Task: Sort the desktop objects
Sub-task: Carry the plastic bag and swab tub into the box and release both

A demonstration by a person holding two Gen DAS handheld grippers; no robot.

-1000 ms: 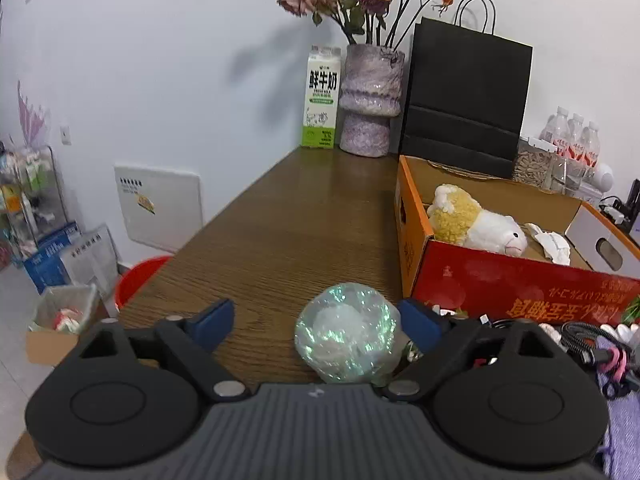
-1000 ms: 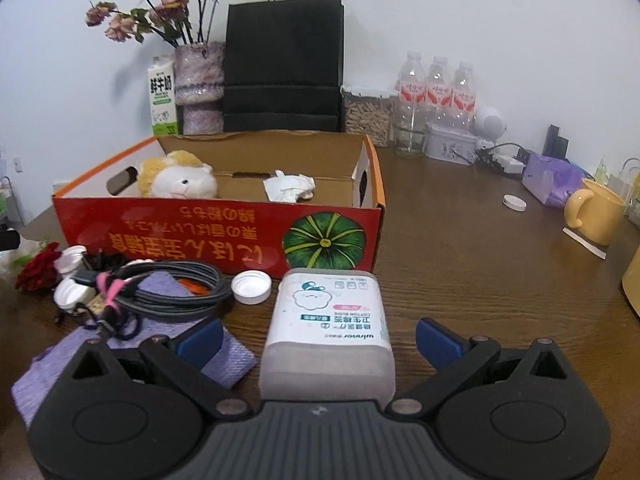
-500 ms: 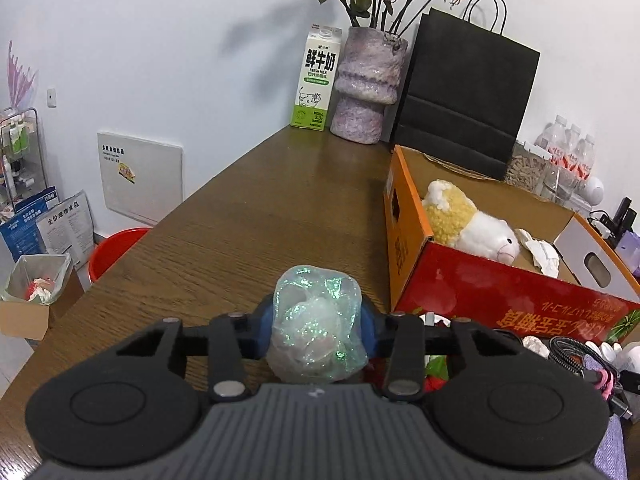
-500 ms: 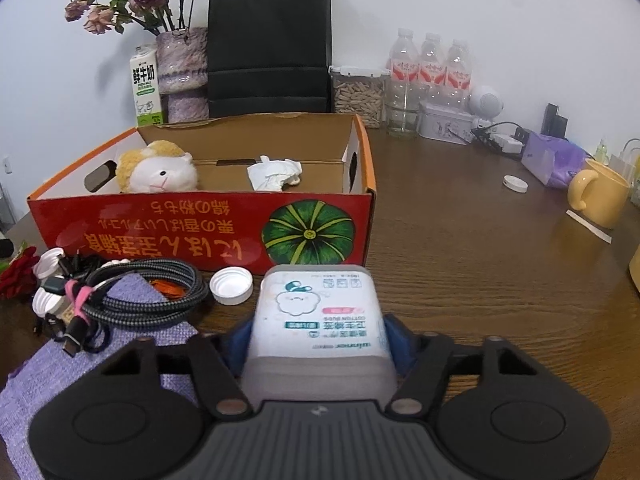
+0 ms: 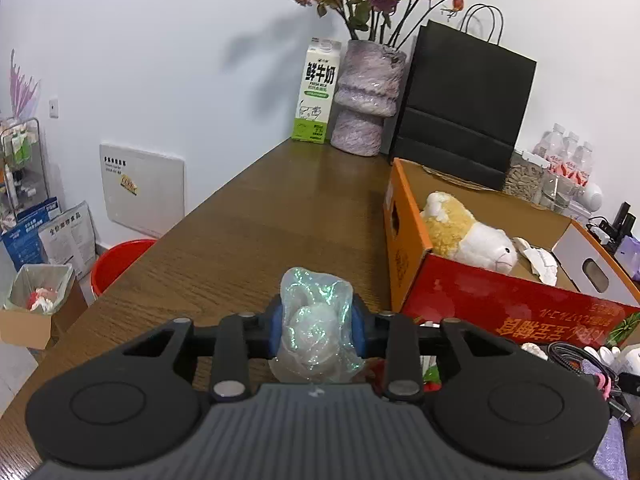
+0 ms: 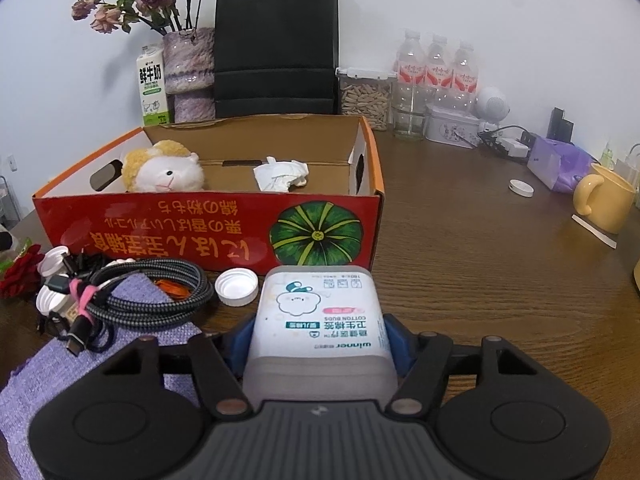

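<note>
1. The left tongs (image 5: 316, 326) are closing, and their blue pads press both sides of a shiny plastic bundle (image 5: 314, 328). The bundle is squashed thin between them, near the left edge of the counter (image 5: 240, 240).
2. A milk carton (image 5: 316, 92) and a vase of dried roses (image 5: 368, 98) stand at the far left corner of the counter, with a black paper bag (image 5: 460, 112) just beside them.
3. A red cardboard box (image 6: 208, 232) sits in the middle of the counter. Inside it lie a plush sheep (image 6: 162, 168) and a crumpled tissue (image 6: 280, 174).
4. In front of the box lie a coiled cable (image 6: 148, 296) on a purple cloth (image 6: 80, 364) and a white cap (image 6: 236, 286).
5. The right tongs (image 6: 318, 340) hold a box of cotton buds (image 6: 320, 320) by its two sides, close to the front wall of the red box.
6. A yellow mug (image 6: 604, 200) stands near the right edge.
</note>
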